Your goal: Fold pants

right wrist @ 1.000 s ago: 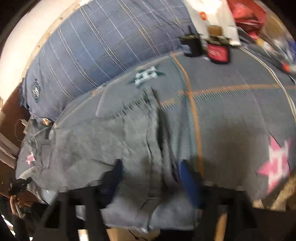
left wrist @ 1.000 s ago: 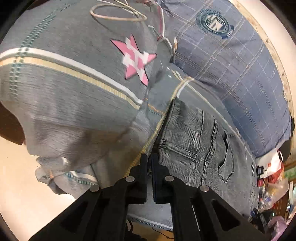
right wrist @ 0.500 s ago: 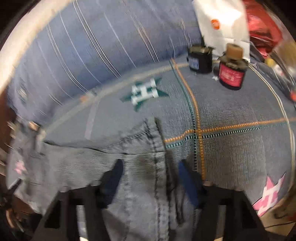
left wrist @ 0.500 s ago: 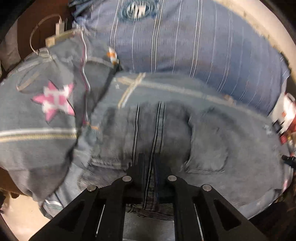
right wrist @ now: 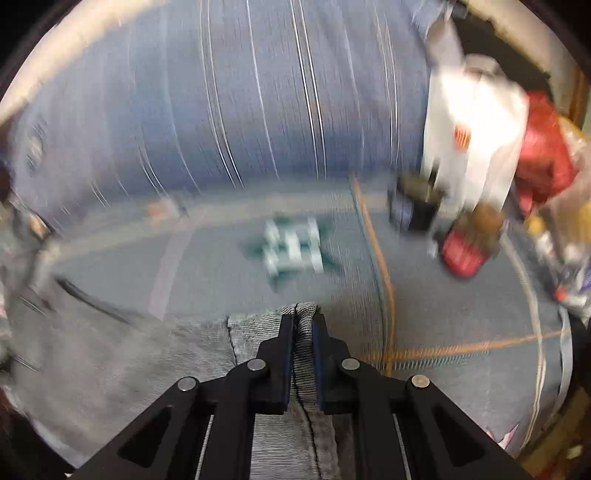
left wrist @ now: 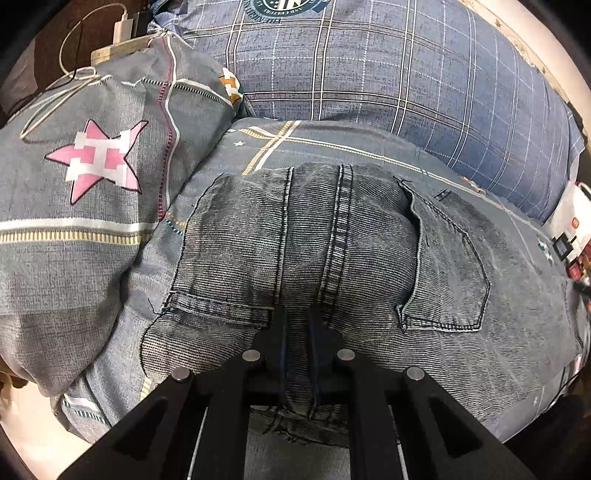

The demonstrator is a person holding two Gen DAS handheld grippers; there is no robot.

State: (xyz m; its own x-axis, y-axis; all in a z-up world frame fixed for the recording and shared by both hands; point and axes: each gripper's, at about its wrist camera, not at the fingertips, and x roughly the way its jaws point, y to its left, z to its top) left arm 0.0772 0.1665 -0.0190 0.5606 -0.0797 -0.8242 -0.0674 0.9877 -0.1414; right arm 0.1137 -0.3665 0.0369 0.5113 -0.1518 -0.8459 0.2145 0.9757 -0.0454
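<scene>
Grey-black denim pants (left wrist: 369, 240) lie seat up on the bed, with a back pocket (left wrist: 443, 266) at the right. My left gripper (left wrist: 295, 314) is shut on a strip of denim at their near edge, and cloth shows between the pads. In the blurred right wrist view, the pants (right wrist: 110, 369) run off to the lower left. My right gripper (right wrist: 303, 321) is at their far corner, its jaws closing onto a narrow fold of denim that the pads pinch.
A grey pillow with a pink star (left wrist: 92, 166) sits left of the pants, and a blue plaid quilt (left wrist: 369, 74) lies behind. A charger and cable (left wrist: 122, 29) are at the far left. A white bag (right wrist: 472, 129), a dark box (right wrist: 413, 210) and a red jar (right wrist: 461, 254) crowd the sheet's right side.
The right gripper, open over the denim before, has shut on the pants' edge. The left gripper kept its hold while it swung and rolled, and the pants now lie spread seat up.
</scene>
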